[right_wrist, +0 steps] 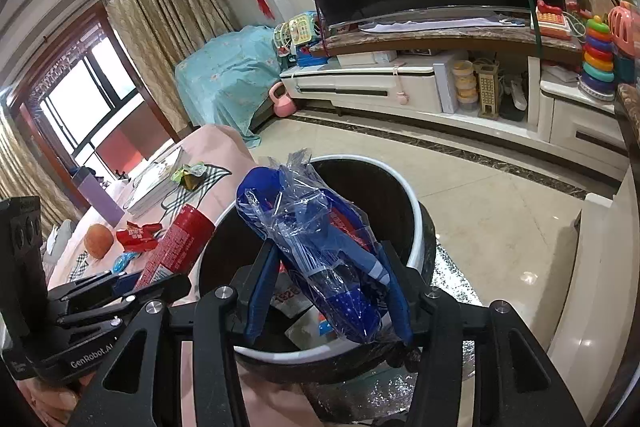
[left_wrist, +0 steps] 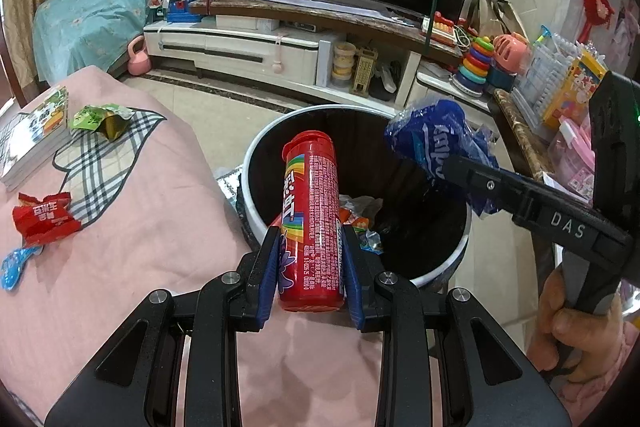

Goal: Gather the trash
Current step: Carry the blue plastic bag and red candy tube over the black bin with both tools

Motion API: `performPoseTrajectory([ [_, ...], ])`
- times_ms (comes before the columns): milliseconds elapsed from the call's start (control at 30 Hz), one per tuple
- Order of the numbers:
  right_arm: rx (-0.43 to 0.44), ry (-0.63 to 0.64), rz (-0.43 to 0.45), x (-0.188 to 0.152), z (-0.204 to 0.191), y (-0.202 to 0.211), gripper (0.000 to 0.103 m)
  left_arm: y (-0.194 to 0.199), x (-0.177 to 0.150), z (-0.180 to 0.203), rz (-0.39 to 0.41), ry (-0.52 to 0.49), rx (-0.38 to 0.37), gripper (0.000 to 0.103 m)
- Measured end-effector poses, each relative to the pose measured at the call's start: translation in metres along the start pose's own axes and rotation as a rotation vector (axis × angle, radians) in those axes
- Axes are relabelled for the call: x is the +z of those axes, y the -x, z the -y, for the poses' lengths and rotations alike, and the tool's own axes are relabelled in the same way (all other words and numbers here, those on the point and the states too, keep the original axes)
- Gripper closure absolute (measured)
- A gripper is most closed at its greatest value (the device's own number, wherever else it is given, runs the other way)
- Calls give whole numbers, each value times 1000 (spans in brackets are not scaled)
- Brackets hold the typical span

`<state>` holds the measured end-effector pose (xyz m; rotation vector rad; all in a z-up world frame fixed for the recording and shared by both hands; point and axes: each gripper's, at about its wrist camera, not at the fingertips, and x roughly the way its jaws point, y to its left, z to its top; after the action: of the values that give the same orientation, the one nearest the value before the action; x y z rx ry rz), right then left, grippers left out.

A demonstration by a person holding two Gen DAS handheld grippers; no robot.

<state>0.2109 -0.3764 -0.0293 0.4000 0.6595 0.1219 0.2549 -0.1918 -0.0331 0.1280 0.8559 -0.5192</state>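
While the left gripper (left_wrist: 310, 269) is clamped on the red candy tube (left_wrist: 311, 219), most of the tube overhangs the near rim of the trash bin (left_wrist: 256, 163). If released here, its base may strike the rim at 6 o'clock and tip back onto the pink-covered table (left_wrist: 152, 227). The right gripper (right_wrist: 328, 291), clamped on the blue plastic wrapper (right_wrist: 316, 227) above the bin opening, risks the light film clinging to a pad. A red wrapper (left_wrist: 44, 219) at 9 o'clock and a green wrapper (left_wrist: 100, 119) at 10 o'clock remain uncollected.
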Motion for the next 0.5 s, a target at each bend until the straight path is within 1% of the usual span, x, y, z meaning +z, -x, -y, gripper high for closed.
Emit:
performPoseTrajectory([
  [500, 2, -3, -40, 9, 5, -12, 51, -16, 11, 5, -32, -3, -16, 75],
])
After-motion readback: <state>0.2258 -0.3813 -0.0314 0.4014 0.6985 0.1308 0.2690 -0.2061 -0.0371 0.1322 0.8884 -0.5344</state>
